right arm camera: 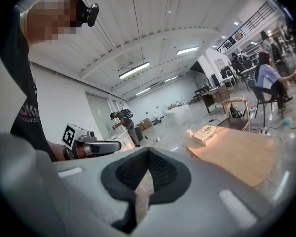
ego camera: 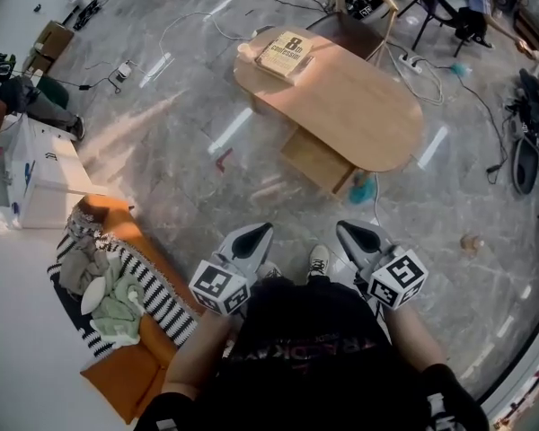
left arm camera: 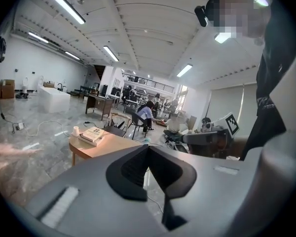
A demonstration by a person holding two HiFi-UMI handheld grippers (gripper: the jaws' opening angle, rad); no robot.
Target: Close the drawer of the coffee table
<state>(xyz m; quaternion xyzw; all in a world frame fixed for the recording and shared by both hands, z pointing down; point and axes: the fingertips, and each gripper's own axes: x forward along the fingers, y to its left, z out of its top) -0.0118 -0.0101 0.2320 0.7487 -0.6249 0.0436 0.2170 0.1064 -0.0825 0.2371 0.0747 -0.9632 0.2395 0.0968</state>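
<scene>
The oval wooden coffee table stands on the marble floor ahead of me, with a book on its far left end. Its drawer sticks out from under the near side. My left gripper and right gripper are held side by side above my shoes, well short of the table, both shut and empty. In the left gripper view the shut jaw tips point towards the table and book. In the right gripper view the gripper points past the table.
An orange sofa with a striped blanket lies at my lower left, with a white cabinet behind it. A teal object sits on the floor beside the drawer. A chair and cables lie beyond the table. A person stands far left.
</scene>
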